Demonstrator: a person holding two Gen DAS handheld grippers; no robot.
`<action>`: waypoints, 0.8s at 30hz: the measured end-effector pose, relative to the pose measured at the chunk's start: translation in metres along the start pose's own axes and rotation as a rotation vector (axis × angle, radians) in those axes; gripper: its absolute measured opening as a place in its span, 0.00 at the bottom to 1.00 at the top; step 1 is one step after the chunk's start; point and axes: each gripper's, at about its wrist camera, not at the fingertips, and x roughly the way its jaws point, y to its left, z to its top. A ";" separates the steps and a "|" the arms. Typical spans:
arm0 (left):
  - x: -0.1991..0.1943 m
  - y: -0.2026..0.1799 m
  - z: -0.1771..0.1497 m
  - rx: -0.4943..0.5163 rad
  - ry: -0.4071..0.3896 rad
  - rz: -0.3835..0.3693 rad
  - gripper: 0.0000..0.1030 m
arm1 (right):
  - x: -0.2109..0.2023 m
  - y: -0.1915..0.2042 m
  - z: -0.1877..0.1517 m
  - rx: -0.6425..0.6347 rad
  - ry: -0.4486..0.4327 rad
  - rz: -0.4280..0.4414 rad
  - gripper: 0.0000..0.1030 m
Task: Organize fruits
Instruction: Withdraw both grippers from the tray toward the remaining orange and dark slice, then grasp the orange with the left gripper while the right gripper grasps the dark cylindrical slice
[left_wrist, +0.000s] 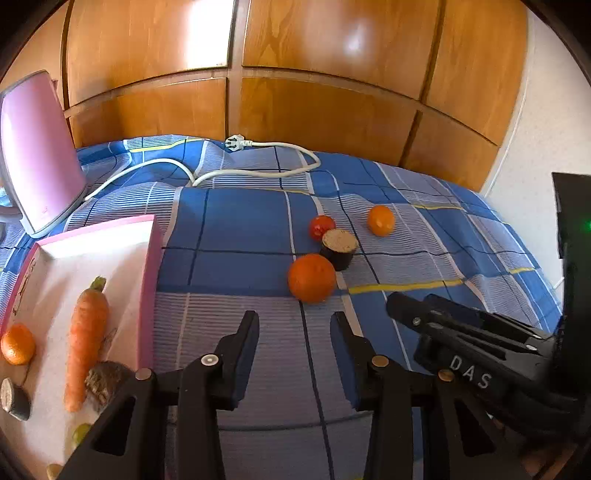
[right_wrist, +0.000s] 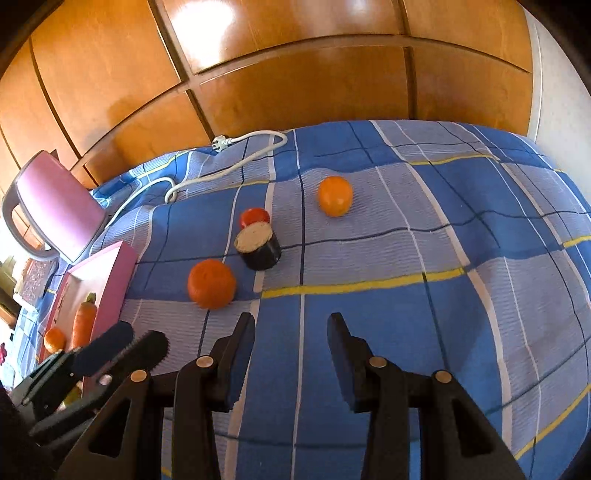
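On the blue checked cloth lie a large orange (left_wrist: 312, 277) (right_wrist: 211, 283), a dark cut eggplant piece (left_wrist: 339, 249) (right_wrist: 258, 245), a red tomato (left_wrist: 321, 226) (right_wrist: 254, 217) and a smaller orange (left_wrist: 381, 220) (right_wrist: 334, 195). My left gripper (left_wrist: 294, 321) is open and empty, just short of the large orange. My right gripper (right_wrist: 291, 321) is open and empty, nearer than the fruit and right of the large orange; it shows in the left wrist view (left_wrist: 413, 306). A pink-rimmed white tray (left_wrist: 147, 266) (right_wrist: 110, 284) at the left holds a carrot (left_wrist: 85, 339) (right_wrist: 83, 321), a small orange (left_wrist: 17, 343) (right_wrist: 54, 339) and other pieces.
A pink kettle (left_wrist: 37, 155) (right_wrist: 55, 206) stands behind the tray, its white cord and plug (left_wrist: 236, 142) (right_wrist: 221, 142) lying across the back of the cloth. Wooden cabinet doors (left_wrist: 295, 74) rise behind. A black device (left_wrist: 572, 221) is at the right edge.
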 end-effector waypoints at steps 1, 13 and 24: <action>0.003 0.000 0.001 -0.005 0.003 -0.001 0.44 | 0.001 -0.002 0.002 0.003 -0.001 0.000 0.40; 0.045 -0.008 0.018 -0.030 0.011 -0.007 0.50 | 0.016 -0.024 0.026 0.040 -0.004 0.008 0.40; 0.060 0.001 0.022 -0.093 0.040 -0.028 0.36 | 0.026 -0.021 0.031 0.032 -0.001 0.050 0.40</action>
